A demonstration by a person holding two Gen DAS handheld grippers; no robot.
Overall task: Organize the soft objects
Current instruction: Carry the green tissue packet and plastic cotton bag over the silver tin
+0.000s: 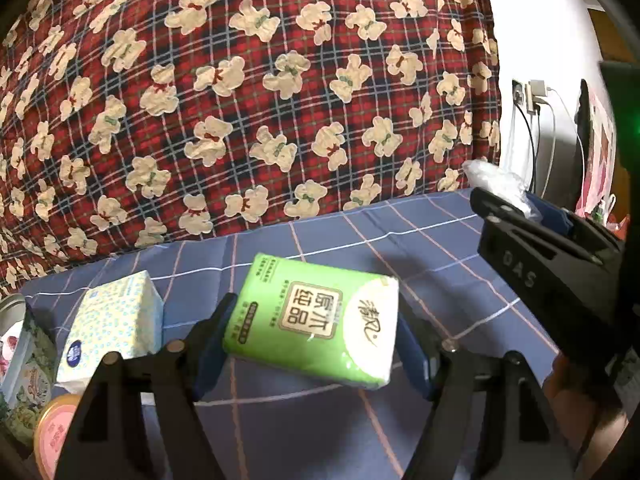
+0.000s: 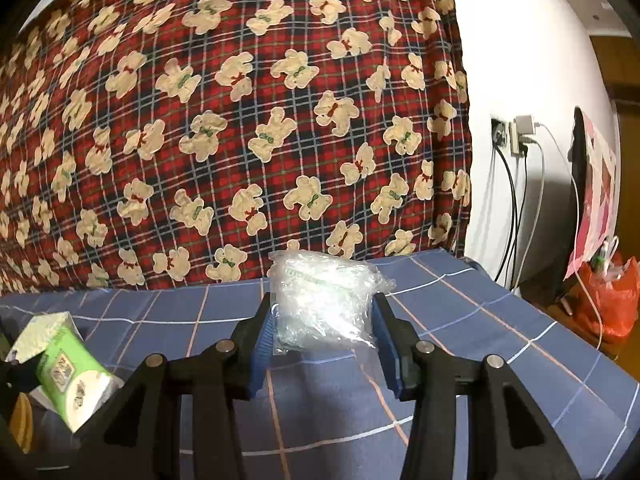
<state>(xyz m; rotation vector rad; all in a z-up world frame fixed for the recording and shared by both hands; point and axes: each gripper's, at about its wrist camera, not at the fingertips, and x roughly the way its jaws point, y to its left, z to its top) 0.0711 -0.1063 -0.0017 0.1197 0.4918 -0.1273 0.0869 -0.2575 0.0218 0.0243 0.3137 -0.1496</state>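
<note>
My left gripper (image 1: 310, 330) is shut on a green tissue pack (image 1: 316, 320) and holds it tilted above the blue checked sheet (image 1: 400, 240). The pack also shows at the left of the right wrist view (image 2: 76, 376). My right gripper (image 2: 322, 312) is shut on a crumpled clear plastic bag (image 2: 324, 300), held above the sheet. In the left wrist view the right gripper (image 1: 520, 208) stands at the right with the bag (image 1: 496, 184) sticking out of it.
A white and blue dotted tissue pack (image 1: 116, 324) lies at the left, beside a floral tin (image 1: 24, 372) and a pink lid (image 1: 54, 436). A red plaid bear quilt (image 1: 240, 100) rises behind. A wall socket with cables (image 2: 516, 140) and a red bag (image 2: 612, 296) are at the right.
</note>
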